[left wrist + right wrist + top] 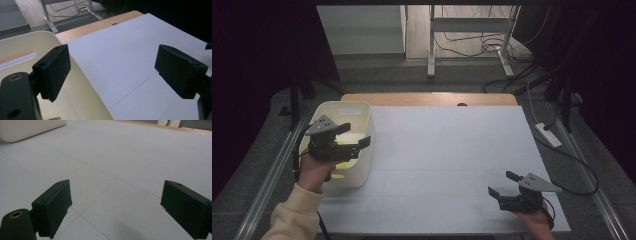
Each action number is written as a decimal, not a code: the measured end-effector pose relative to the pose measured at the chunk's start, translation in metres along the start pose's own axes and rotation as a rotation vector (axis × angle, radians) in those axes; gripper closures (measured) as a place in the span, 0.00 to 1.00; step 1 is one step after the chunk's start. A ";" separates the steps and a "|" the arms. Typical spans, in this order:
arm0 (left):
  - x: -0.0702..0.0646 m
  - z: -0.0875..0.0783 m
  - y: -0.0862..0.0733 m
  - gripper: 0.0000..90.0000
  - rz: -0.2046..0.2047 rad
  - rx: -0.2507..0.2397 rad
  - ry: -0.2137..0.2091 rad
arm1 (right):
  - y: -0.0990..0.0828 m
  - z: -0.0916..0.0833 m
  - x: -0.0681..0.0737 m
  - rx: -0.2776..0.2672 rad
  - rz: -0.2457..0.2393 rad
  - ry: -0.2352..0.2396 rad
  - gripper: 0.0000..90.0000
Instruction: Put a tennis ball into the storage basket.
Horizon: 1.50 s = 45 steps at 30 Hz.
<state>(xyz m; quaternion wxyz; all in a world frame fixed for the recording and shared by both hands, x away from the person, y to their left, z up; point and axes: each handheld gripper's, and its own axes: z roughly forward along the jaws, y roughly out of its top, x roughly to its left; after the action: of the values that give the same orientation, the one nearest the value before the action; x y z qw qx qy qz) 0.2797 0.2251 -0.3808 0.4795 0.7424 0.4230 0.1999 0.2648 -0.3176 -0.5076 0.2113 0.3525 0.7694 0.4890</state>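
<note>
Hand-held gripper [355, 135] on the left hung over the cream bin [362, 165], its jaws spread apart with nothing between them; seen along those jaws, one black pad [53, 71] stood above the bin's inside and the other out past its near wall, over the white surface [447, 150]. Down in the bin, under that gripper, lay something yellow [343, 164], partly hidden by the hand and too small for me to name. From how things lay, I judged that piece to be already delivered, the empty jaws simply standing above the place where it had gone in.

Well away from the bin, toward the near right corner of the surface, the right hand-held gripper [503, 184] rested low with its jaws also apart and empty. Its own view looked across bare white sheet toward the bin's rounded corner [30, 130] in the distance.

Outside the bin I could make out no loose item on the surface, so the putting-away looked to me finished or close to it; what remained, by my guess, was only drawing the left hand-held gripper clear of the bin.
</note>
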 end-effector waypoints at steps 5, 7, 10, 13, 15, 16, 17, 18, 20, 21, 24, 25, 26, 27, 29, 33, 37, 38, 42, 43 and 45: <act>-0.011 0.002 -0.002 0.16 0.019 -0.026 0.003 | 0.000 0.000 0.000 0.001 -0.001 0.000 0.11; -0.014 0.002 -0.003 0.16 0.024 -0.032 -0.005 | 0.000 0.001 0.000 0.003 -0.004 -0.001 0.11; -0.023 0.004 -0.006 0.16 0.033 -0.037 -0.029 | 0.000 0.001 0.000 0.002 0.000 -0.001 0.11; -0.032 0.006 -0.009 0.16 0.050 -0.037 -0.051 | 0.000 0.000 0.000 0.001 -0.001 -0.001 0.11; -0.035 0.007 -0.010 0.16 0.056 -0.031 -0.053 | 0.000 0.000 0.001 0.001 -0.002 0.001 0.11; -0.038 0.008 -0.010 0.16 0.061 -0.029 -0.057 | 0.000 0.000 0.001 0.000 -0.001 0.002 0.11; -0.040 0.008 -0.011 0.16 0.063 -0.030 -0.063 | 0.000 0.000 0.001 0.000 -0.002 0.002 0.11; -0.042 0.008 -0.011 0.16 0.065 -0.031 -0.067 | 0.000 0.000 0.001 -0.001 -0.002 0.002 0.11; -0.046 0.010 -0.013 0.16 0.068 -0.036 -0.084 | 0.000 0.000 0.001 -0.001 -0.002 0.001 0.11; -0.049 0.010 -0.013 0.16 0.068 -0.038 -0.090 | 0.000 0.000 0.001 -0.001 -0.001 0.001 0.11; -0.054 0.014 -0.016 0.16 0.072 -0.033 -0.107 | 0.000 0.000 0.001 -0.001 0.000 0.001 0.11; -0.056 0.015 -0.017 0.16 0.073 -0.032 -0.113 | 0.000 0.000 0.001 -0.001 0.001 0.001 0.11; -0.057 0.016 -0.018 0.16 0.072 -0.031 -0.119 | 0.000 0.000 0.001 -0.001 0.001 0.002 0.11; -0.059 0.016 -0.019 0.16 0.074 -0.029 -0.120 | 0.000 0.000 0.001 0.000 0.000 0.002 0.11; -0.060 0.017 -0.020 0.16 0.075 -0.029 -0.118 | 0.000 0.000 0.001 0.000 -0.001 0.002 0.11; -0.066 0.019 -0.028 0.17 0.083 -0.032 -0.119 | 0.000 0.000 0.001 0.000 -0.002 0.001 0.11; -0.070 0.022 -0.034 0.17 0.079 -0.023 -0.130 | 0.000 0.000 0.001 0.000 -0.002 0.002 0.11; -0.071 0.023 -0.035 0.17 0.080 -0.020 -0.132 | 0.000 0.000 0.002 0.000 -0.003 0.002 0.11; -0.078 0.026 -0.041 0.17 0.105 -0.012 -0.111 | 0.000 0.000 0.002 0.000 -0.002 0.002 0.11; -0.081 0.028 -0.044 0.17 0.111 -0.010 -0.115 | 0.000 0.000 0.001 0.000 -0.002 0.002 0.11; -0.084 0.030 -0.047 0.17 0.114 -0.007 -0.119 | 0.000 0.000 0.001 0.001 -0.002 0.002 0.11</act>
<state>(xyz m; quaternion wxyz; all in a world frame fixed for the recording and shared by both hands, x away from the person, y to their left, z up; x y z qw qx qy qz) 0.2334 0.1487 -0.4273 0.4944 0.7741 0.3501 0.1837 0.2639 -0.3166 -0.5075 0.2109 0.3511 0.7702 0.4889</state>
